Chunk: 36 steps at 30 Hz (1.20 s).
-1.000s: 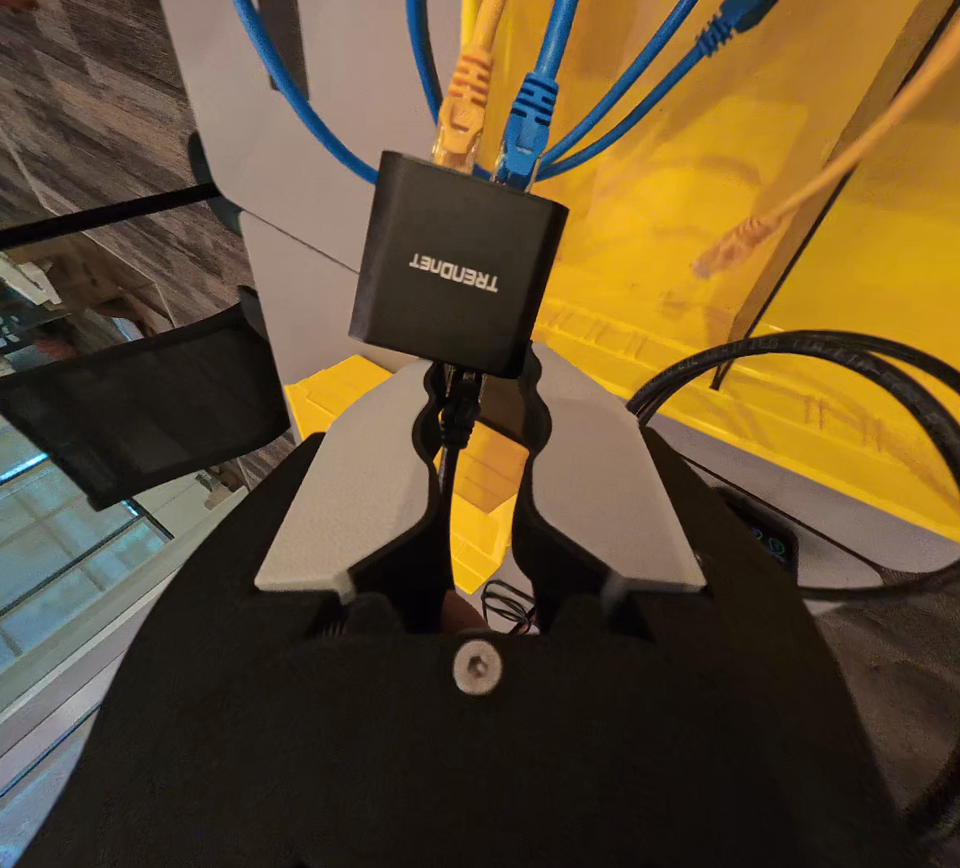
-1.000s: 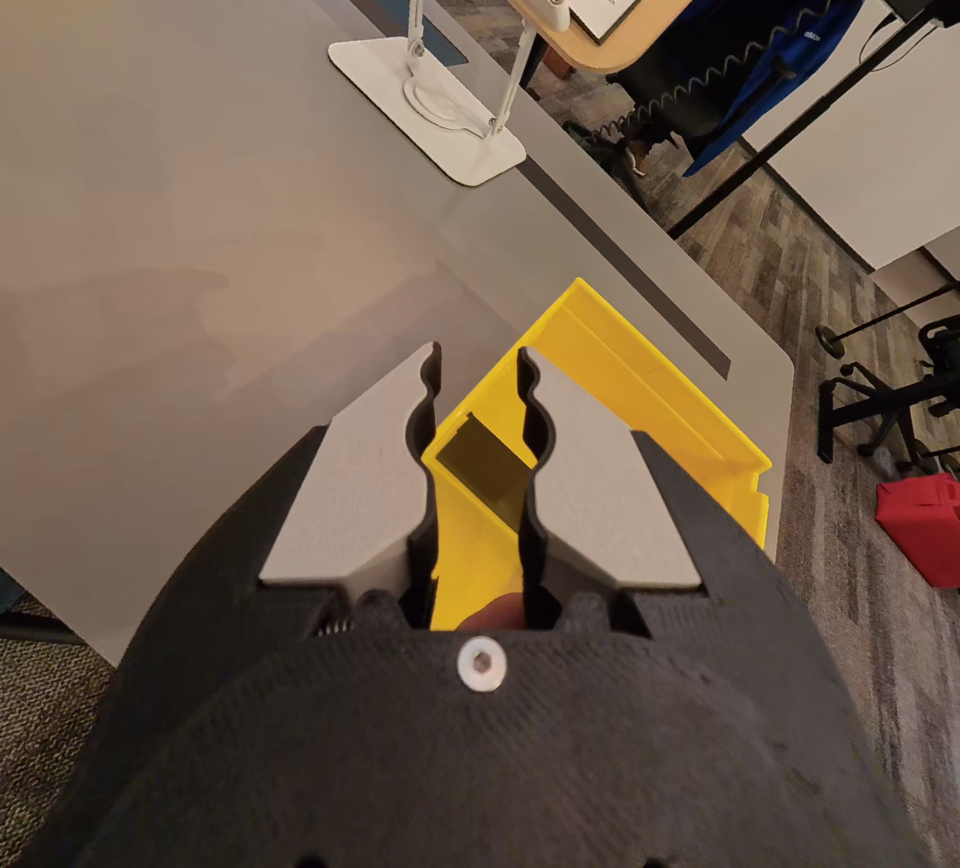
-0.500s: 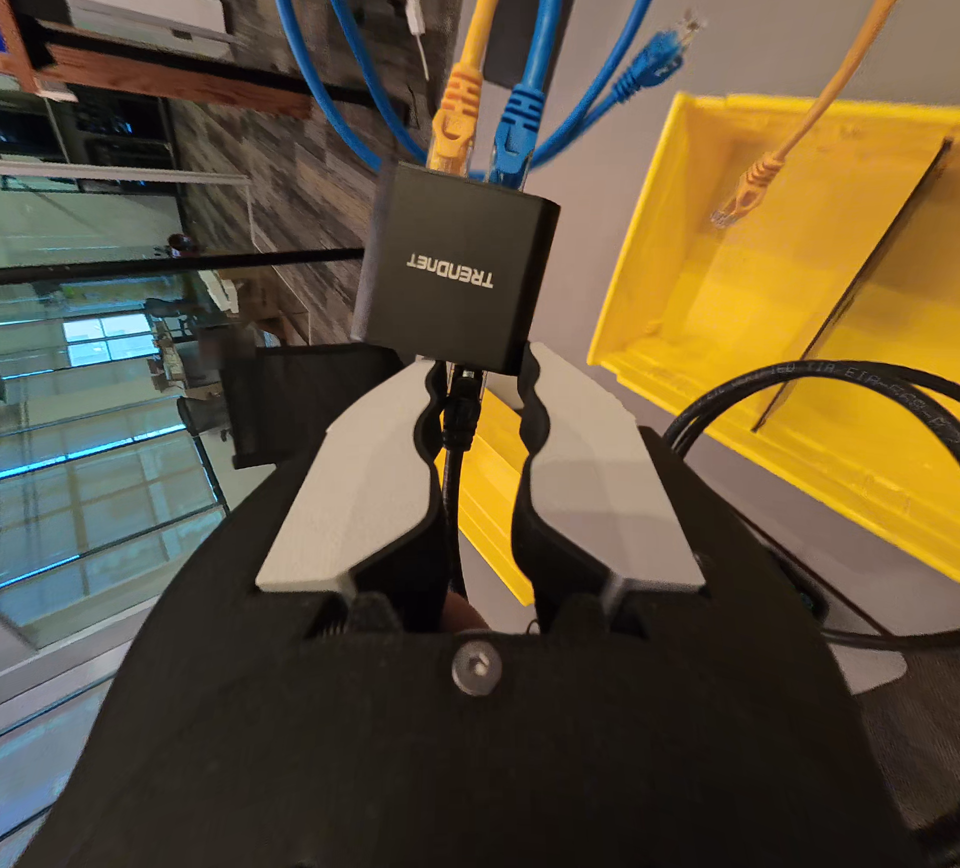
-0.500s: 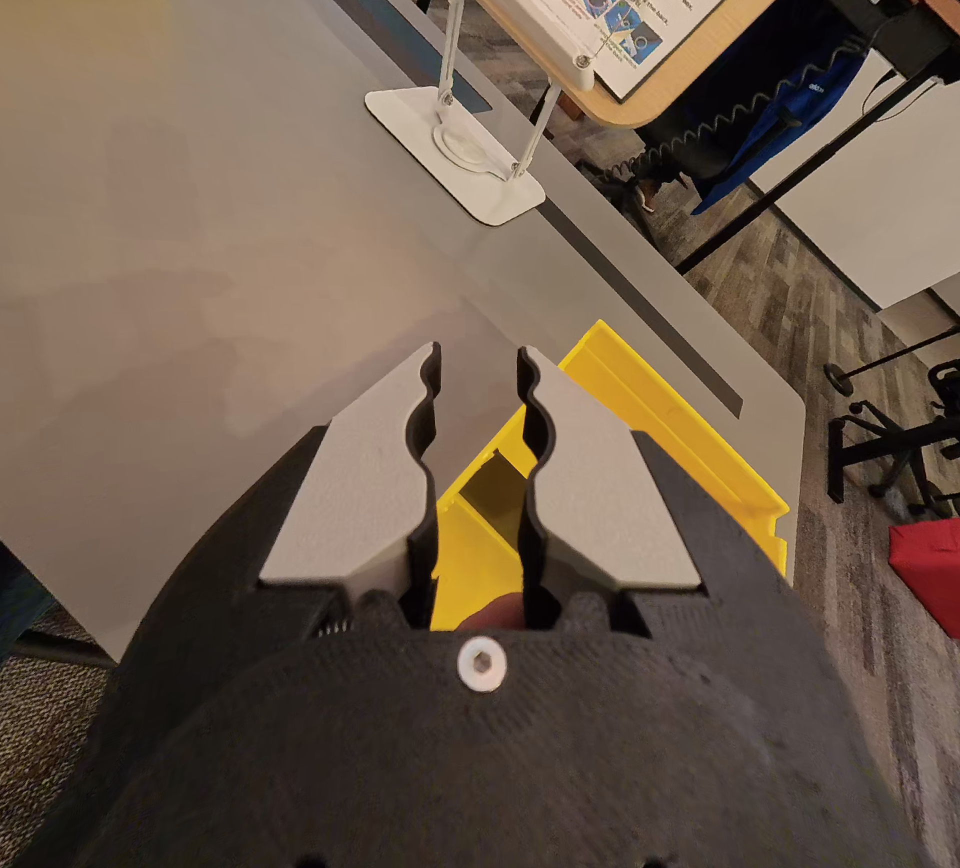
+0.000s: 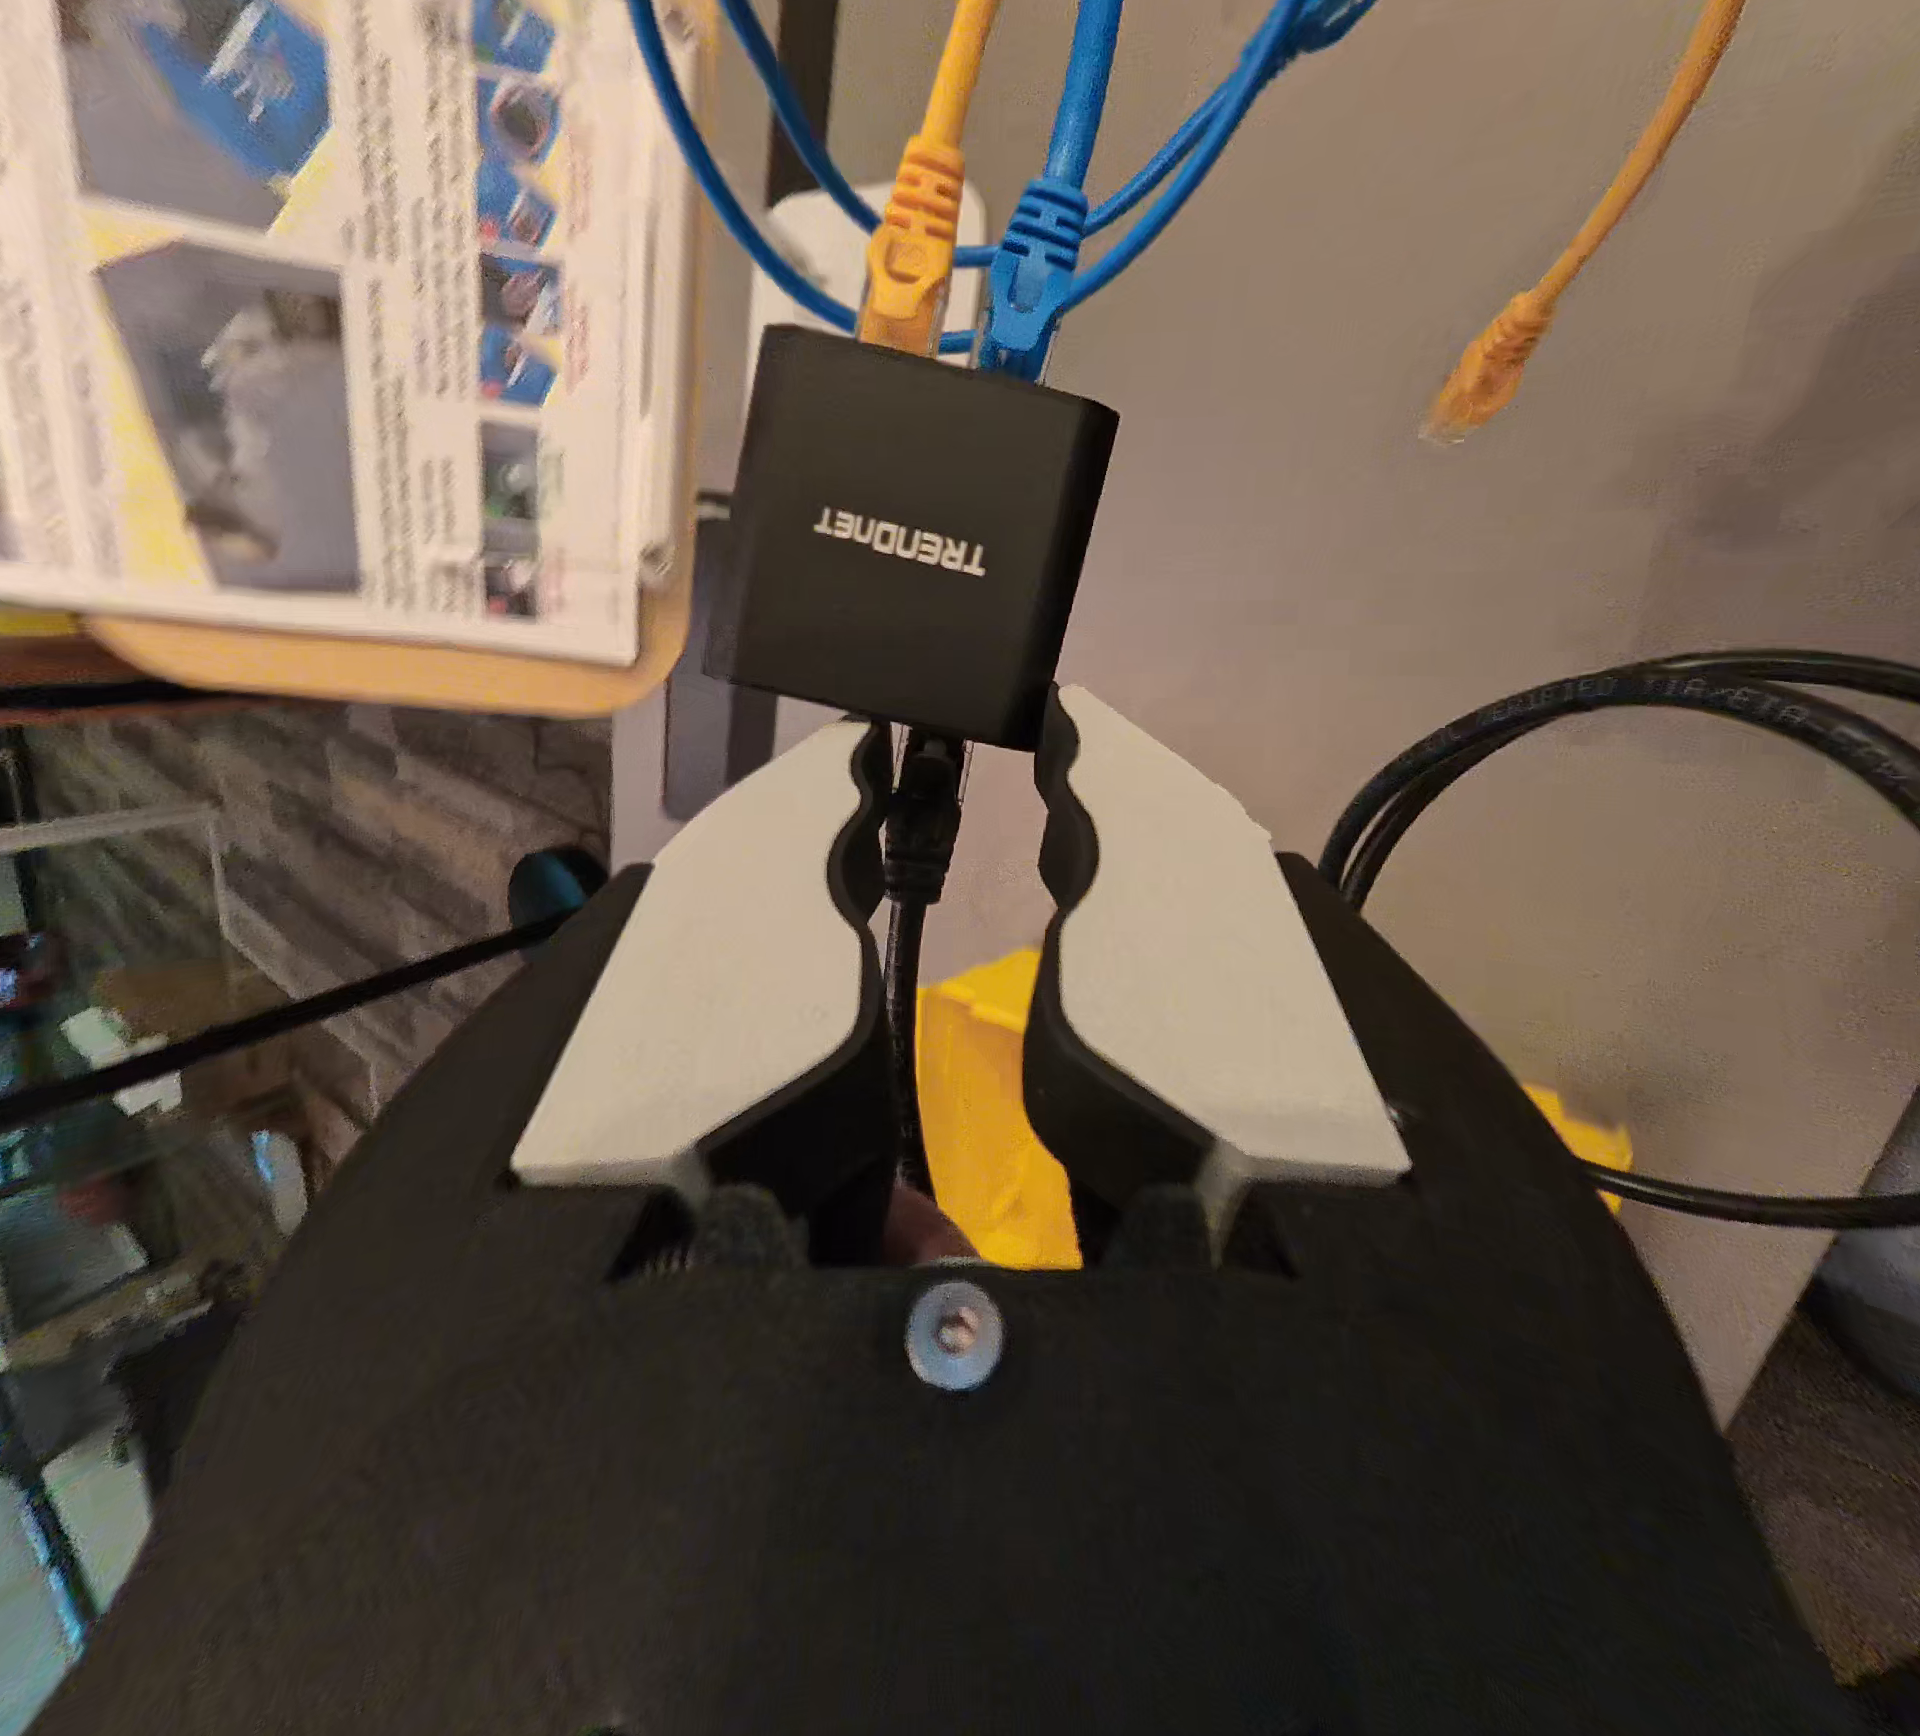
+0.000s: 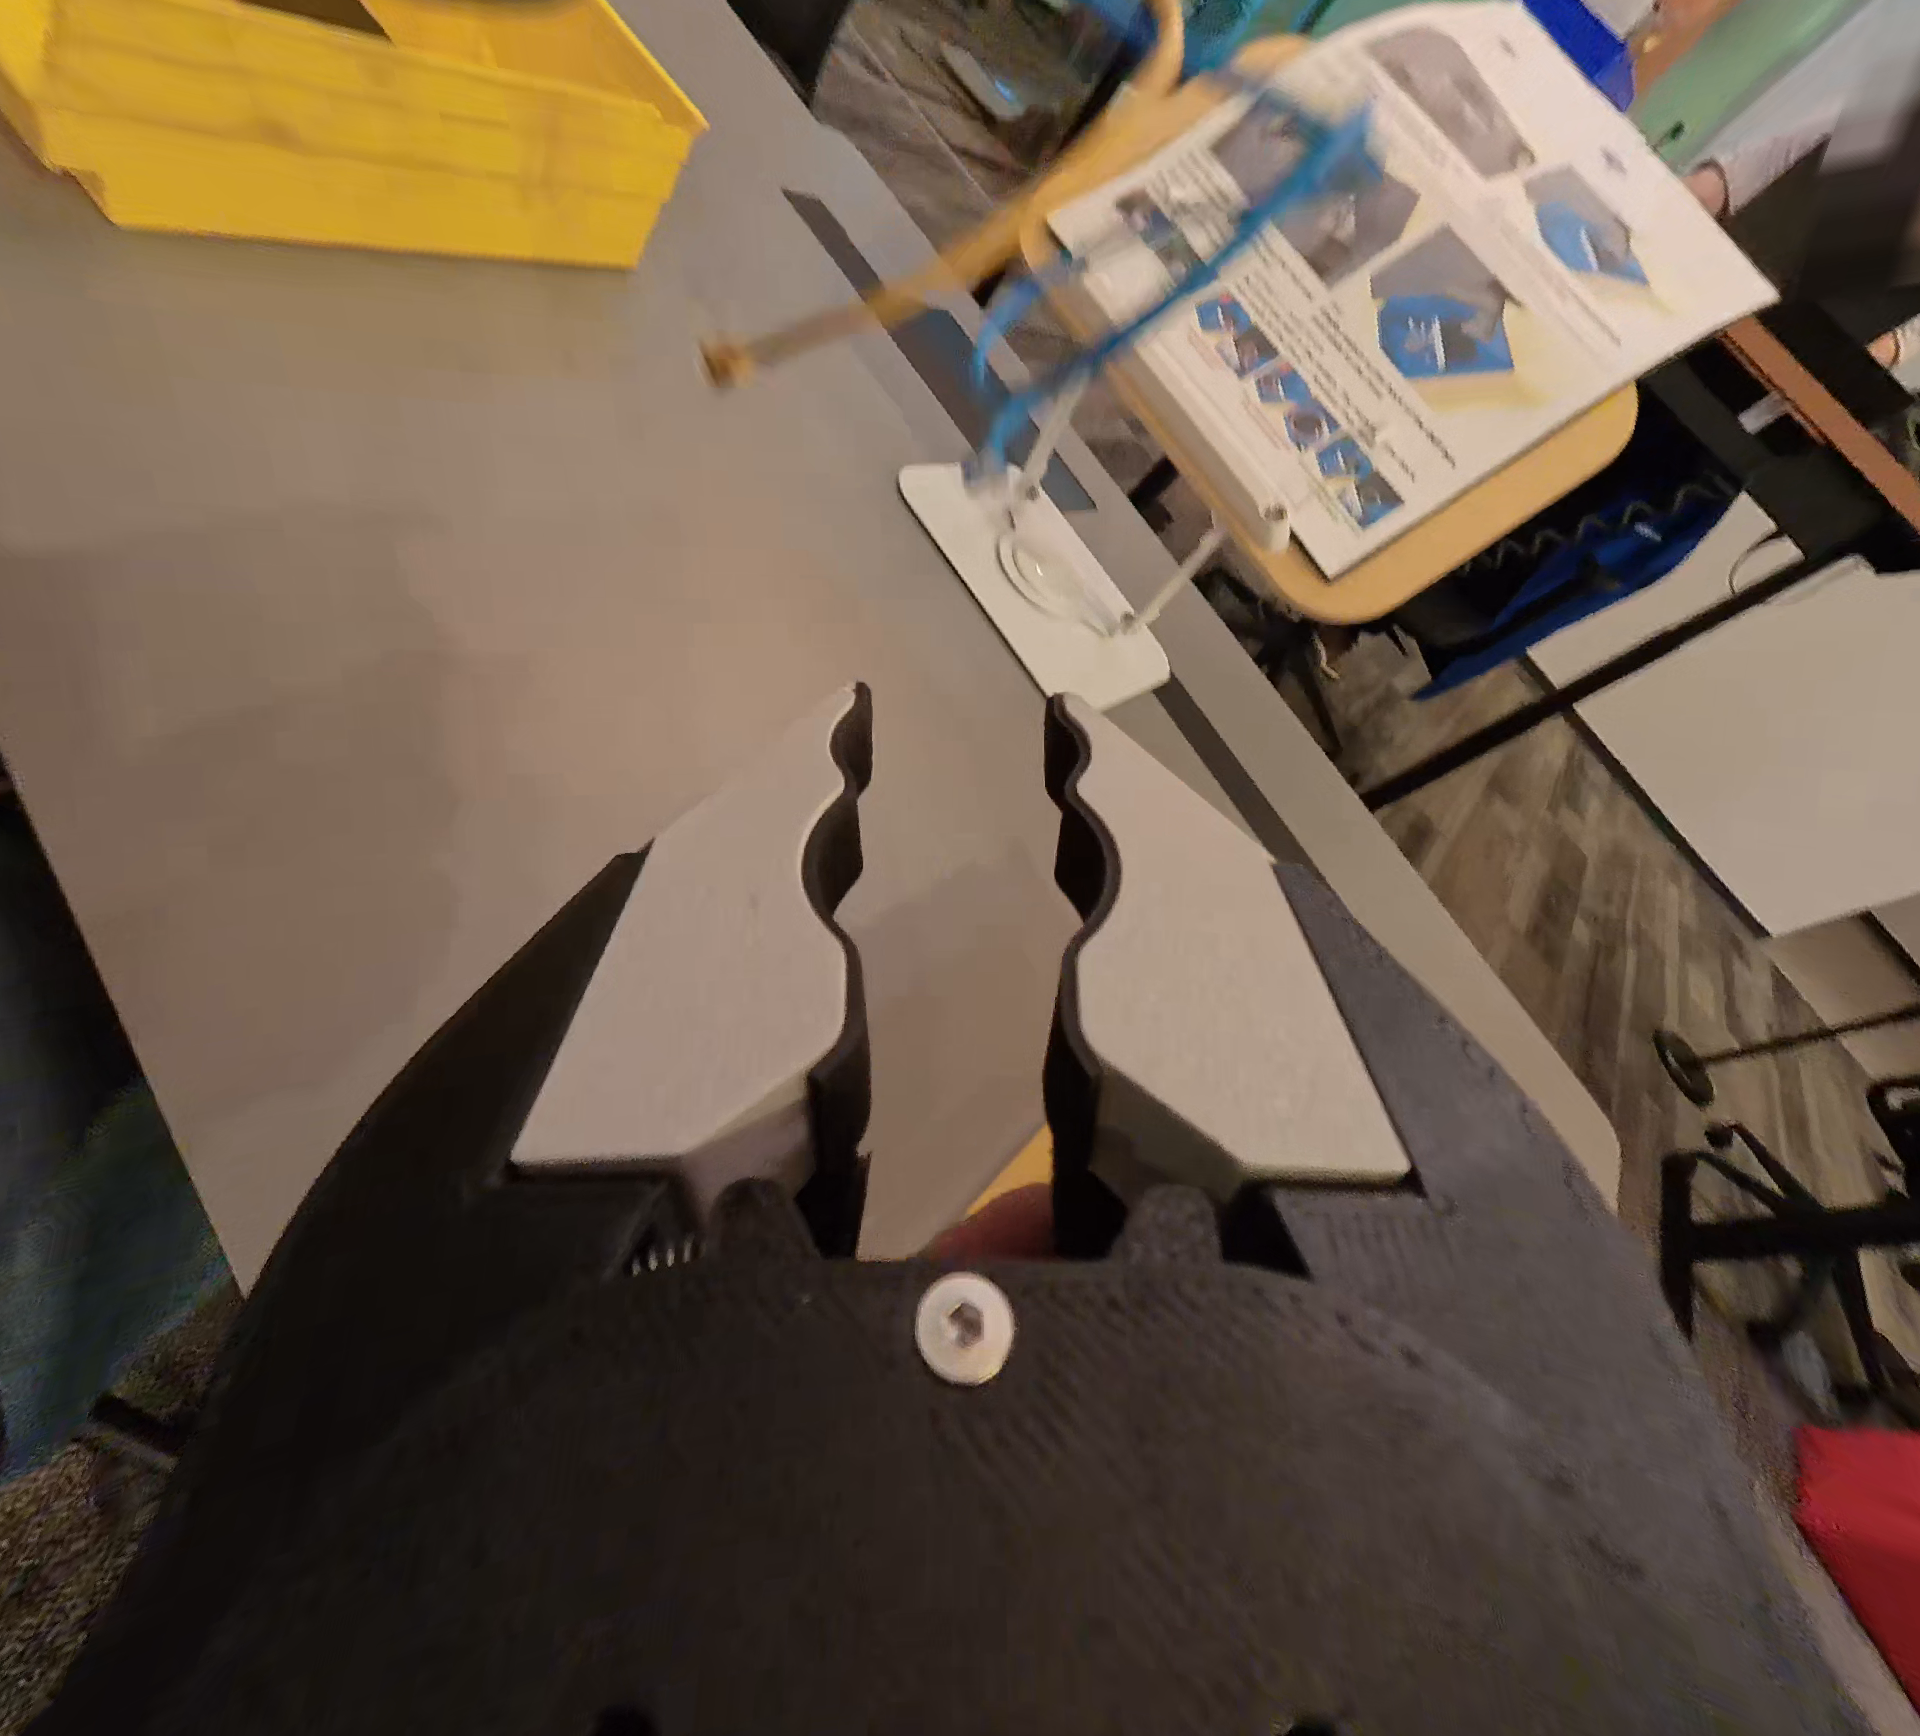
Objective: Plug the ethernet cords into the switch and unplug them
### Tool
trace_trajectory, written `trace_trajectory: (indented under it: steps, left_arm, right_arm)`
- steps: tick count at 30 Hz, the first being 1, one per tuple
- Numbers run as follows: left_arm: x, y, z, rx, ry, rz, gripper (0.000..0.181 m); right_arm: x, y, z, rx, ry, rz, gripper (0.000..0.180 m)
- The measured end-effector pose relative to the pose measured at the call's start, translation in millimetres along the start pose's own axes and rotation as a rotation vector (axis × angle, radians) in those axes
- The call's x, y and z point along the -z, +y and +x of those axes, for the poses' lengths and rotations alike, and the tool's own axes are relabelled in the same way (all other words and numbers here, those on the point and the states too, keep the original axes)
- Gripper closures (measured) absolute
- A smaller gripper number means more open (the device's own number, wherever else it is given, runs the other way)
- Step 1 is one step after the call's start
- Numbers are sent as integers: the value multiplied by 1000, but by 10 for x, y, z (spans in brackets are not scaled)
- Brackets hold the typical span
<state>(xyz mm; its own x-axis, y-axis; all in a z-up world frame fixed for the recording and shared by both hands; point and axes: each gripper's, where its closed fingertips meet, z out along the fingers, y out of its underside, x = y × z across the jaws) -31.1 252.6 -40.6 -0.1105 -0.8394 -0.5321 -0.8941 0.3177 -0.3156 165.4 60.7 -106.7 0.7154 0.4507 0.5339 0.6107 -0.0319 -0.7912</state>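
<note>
Left wrist view: the left gripper (image 5: 956,730) clamps the near edge of the black switch (image 5: 909,543), held off the table. Orange plug (image 5: 909,263) and blue plug (image 5: 1034,273) sit in its far side, cords running straight ahead; a black cord (image 5: 904,959) trails back between the fingers.

Right wrist view: the right gripper (image 6: 956,730) is open and empty above the grey table (image 6: 416,595). The blurred cords (image 6: 1091,263) hang ahead and slightly right, so I judge this gripper the one to reach them.

An office or lab workroom. A grey table (image 6: 416,595) carries a yellow plastic bin (image 6: 343,128) and a white stand (image 6: 1039,585) holding an illustrated instruction sheet (image 6: 1403,273). Beyond the table edge: wood-pattern floor (image 6: 1558,855), glass partitions (image 5: 94,1115), a black chair base (image 6: 1787,1198), and a red box (image 6: 1860,1530).
</note>
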Motion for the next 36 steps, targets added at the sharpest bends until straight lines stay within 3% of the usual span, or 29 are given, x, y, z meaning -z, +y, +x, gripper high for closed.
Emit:
trace_trajectory:
  steps: [4,8,13,16,19,22,27,28,31,36]
  left_arm:
    - [-507,-307,352,26,86,31,154]
    - [-918,-436,739,79,180,71,155]
    - [-1159,-432,1021,165,258,115,155]
    - [-1202,-416,1115,179,273,131,155]
    - [-1206,-400,1191,188,288,147,155]
    - [-1215,-378,1207,234,318,177,156]
    - [-1243,-300,1207,262,327,238,155]
    - [-1241,-299,1179,256,298,258,152]
    - [-1189,-303,1022,225,163,308,119]
    - [-1106,-348,909,145,85,341,90]
  right_arm:
    - [-35,-339,-120,12,-63,94,145]
    - [-295,-443,-170,99,-51,75,137]
    - [-919,-142,-227,312,19,-93,121]
    - [-1241,56,-225,417,56,-173,120]
    - [-1470,183,-117,521,139,-240,132]
    - [-1627,261,-29,610,209,-263,162]
    - [-1723,255,-68,623,202,-238,173]
    - [-1732,263,-68,624,200,-242,175]
    - [-1763,292,-91,612,173,-245,177]
    - [-1781,215,-114,627,196,-214,177]
